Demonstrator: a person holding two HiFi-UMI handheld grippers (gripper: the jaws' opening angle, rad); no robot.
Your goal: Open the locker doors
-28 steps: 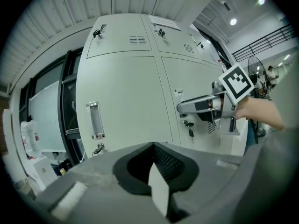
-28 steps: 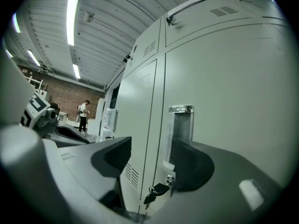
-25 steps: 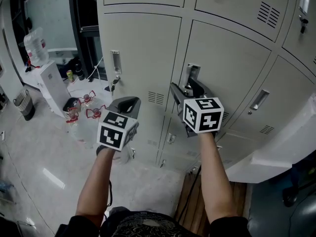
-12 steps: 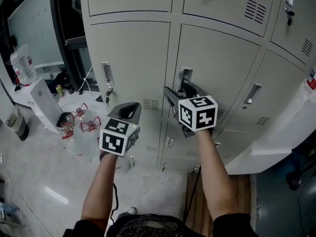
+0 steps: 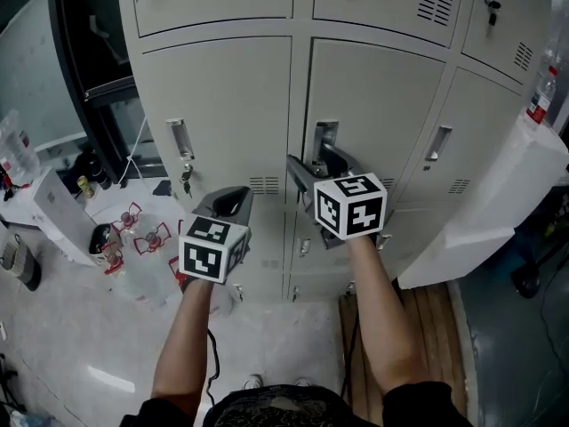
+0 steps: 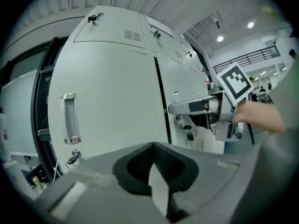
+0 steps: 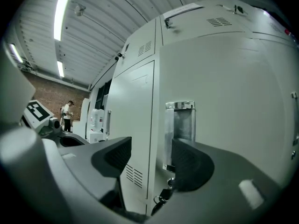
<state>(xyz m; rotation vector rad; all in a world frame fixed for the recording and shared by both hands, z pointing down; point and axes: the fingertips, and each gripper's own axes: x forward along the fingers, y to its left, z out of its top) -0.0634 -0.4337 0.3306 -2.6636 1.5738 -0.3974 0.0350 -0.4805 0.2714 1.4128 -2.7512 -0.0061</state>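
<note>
Pale grey locker doors fill the head view. My right gripper (image 5: pixel 318 164) is open at the middle door's (image 5: pixel 373 114) recessed metal handle (image 5: pixel 324 140); in the right gripper view the gripper (image 7: pixel 150 158) frames that handle (image 7: pixel 180 125), one finger on each side, with keys (image 7: pixel 163 195) hanging below. I cannot tell if it touches the handle. My left gripper (image 5: pixel 228 203) is shut on nothing, held a little off the left door (image 5: pixel 222 105). That door's handle (image 6: pixel 69 118) and key (image 6: pixel 73 158) lie left of the gripper (image 6: pixel 154 162). All doors look closed.
Water jugs (image 5: pixel 133 238) and a white dispenser (image 5: pixel 62 216) stand on the floor at left. A white slanted panel (image 5: pixel 480 212) juts out at right over a wooden pallet (image 5: pixel 427 327). Another handle (image 5: pixel 433 142) is on the right door.
The head view has shifted, so the lockers sit lower and more to the left in the picture. Both grippers keep their places; the right one stays open at the middle handle.
</note>
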